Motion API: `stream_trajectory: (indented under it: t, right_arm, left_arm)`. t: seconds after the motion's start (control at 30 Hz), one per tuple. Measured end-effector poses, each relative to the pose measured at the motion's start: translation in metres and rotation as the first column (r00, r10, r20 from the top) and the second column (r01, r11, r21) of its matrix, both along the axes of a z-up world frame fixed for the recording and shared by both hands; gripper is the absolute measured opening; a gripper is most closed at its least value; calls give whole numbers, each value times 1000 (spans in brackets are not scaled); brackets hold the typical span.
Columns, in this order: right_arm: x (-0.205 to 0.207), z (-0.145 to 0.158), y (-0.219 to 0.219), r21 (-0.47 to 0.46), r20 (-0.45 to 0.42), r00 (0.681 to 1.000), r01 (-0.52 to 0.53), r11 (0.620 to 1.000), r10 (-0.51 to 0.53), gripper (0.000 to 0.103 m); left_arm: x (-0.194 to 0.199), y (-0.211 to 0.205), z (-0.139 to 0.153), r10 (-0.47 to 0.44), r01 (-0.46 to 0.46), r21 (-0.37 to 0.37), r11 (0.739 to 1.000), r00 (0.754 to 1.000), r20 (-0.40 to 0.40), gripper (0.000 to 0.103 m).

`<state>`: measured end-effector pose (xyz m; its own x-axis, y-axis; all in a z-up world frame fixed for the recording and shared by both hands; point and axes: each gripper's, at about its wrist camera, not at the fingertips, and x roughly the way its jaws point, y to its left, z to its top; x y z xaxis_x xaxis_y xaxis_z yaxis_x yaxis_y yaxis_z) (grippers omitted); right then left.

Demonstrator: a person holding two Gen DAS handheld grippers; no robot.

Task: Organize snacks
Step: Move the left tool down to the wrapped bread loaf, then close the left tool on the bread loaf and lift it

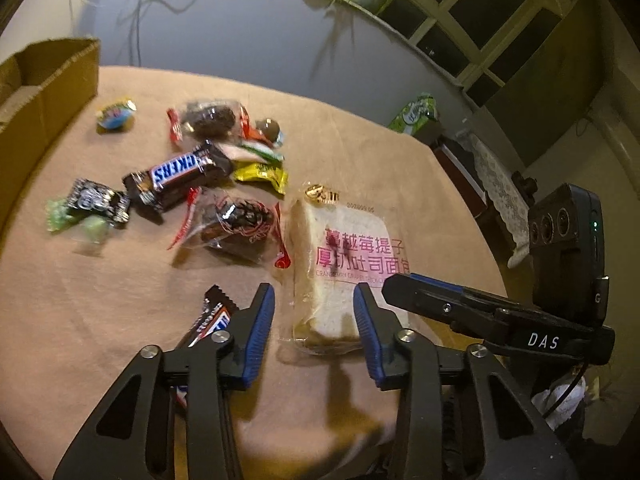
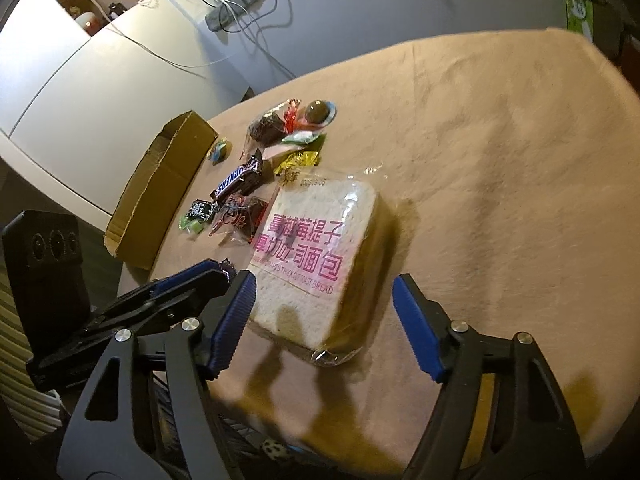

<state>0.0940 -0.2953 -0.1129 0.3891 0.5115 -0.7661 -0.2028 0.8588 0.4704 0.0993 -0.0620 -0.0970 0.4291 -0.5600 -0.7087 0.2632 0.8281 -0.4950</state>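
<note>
Both grippers converging on the wrapped toast slice [image 2: 320,256], lying flat on the tan tablecloth [image 2: 500,152] at roughly 5 o'clock of the snack pile. Left gripper [image 1: 314,312] standing part-open, jaws bracketing the near edge of the toast, pads not pressing on it as far as visible; right gripper [image 2: 324,304] standing wider, straddling the near corner, likewise not yet clamping. Nothing being held by either. Judging the step as a pick of the toast for transfer to the cardboard box [image 2: 160,184], sitting open at about 9 o'clock of the pile. Advising a grip on the wrapper's crimped edge or across the slice's thickness, squeezing lightly, since soft bread is likely crushing under a firm pinch; one gripper probably sufficing, the other risking a clash, the two standing nearly touching. Second Snickers bar [image 1: 212,316] lying just beside the left jaw at 9 o'clock, liable to being nudged. Open cloth extending toward 3 o'clock; path toward the box crossing the Snickers bar [image 1: 180,172] and cake packets [image 1: 236,224], so lifting clear before travelling.
</note>
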Motion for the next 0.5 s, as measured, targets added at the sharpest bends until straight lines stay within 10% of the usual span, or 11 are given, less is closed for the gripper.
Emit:
stream_trajectory:
  t: [0.5]
  right_arm:
    - [29,-22,-11,128,-150,989,7,992,12,54]
  left_arm:
    - [18,-3,-14,-67,61,-67,996,994,-87,36]
